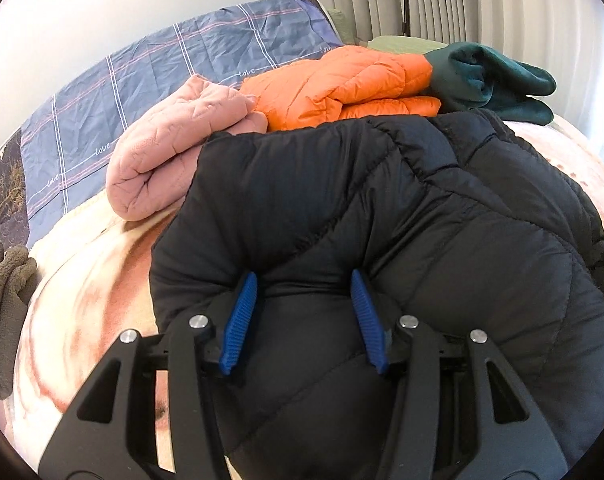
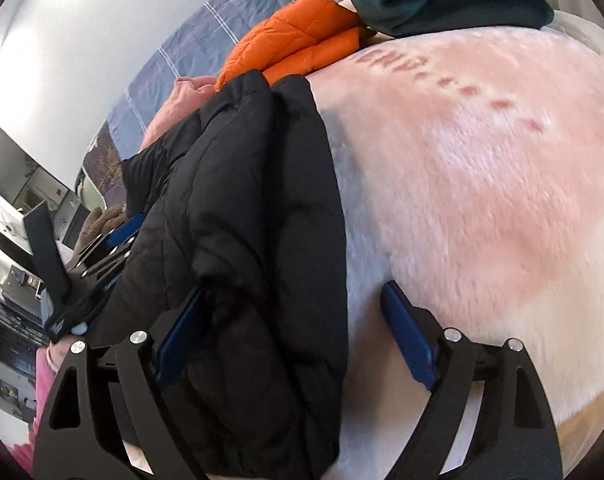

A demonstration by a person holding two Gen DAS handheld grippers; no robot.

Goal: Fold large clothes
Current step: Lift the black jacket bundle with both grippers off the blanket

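A black quilted jacket (image 1: 401,216) is laid on a pink plush blanket (image 2: 481,184) covering the bed, folded into a thick, elongated bundle. In the left wrist view, the left gripper (image 1: 303,320) is seen clamped on a puffed fold at the near edge of the jacket; both blue pads (image 1: 240,320) are pressed into the fabric, which bulges between and around them. In the right wrist view, the right gripper (image 2: 294,336) is shown with its jaws spread wide. The left pad of this gripper lies against or is partly buried in the jacket's edge, while the right pad stands apart over the bare blanket, so no grip is made by it. The left gripper is also visible at the left side of the right wrist view, at the far side of the jacket. Behind the jacket, other folded garments are stacked side by side: a pink quilted garment (image 1: 170,148), an orange puffer jacket (image 1: 341,84) and a dark green garment (image 1: 489,76). A blue plaid sheet (image 1: 142,80) is spread along the wall side of the bed. An olive fleece item (image 1: 2,312) lies at the left edge of the left wrist view.
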